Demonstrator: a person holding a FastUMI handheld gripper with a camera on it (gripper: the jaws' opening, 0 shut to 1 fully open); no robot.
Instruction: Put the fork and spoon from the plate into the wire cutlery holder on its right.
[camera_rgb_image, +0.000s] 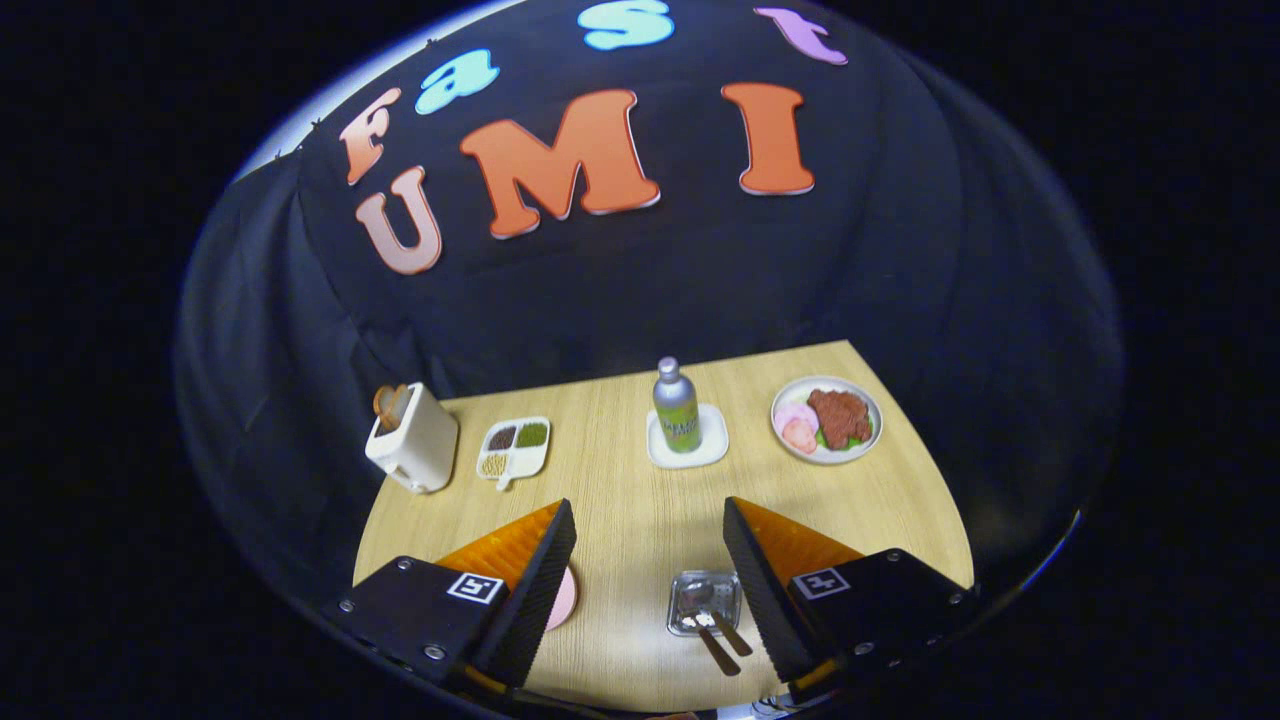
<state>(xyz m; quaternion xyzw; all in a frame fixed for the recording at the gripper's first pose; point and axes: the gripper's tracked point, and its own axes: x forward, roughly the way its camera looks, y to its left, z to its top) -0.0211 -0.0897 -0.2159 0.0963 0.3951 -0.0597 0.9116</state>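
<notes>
My gripper (648, 502) is open above the wooden table (620, 520), with nothing between its fingers. Low down between the fingers, close to the right one, stands the wire cutlery holder (690, 610). A spoon (699, 594) and a fork (722, 650) with brown handles rest in it, handles sticking out toward me. A pink plate (564, 598) lies to the holder's left, mostly hidden behind the left finger.
Beyond the fingers, along the table's far side, stand a white toaster (412, 445) with bread in it, a divided dish of beans (514, 447), a bottle (677, 405) on a white square coaster, and a plate of food (827, 418). Black cloth walls the booth behind.
</notes>
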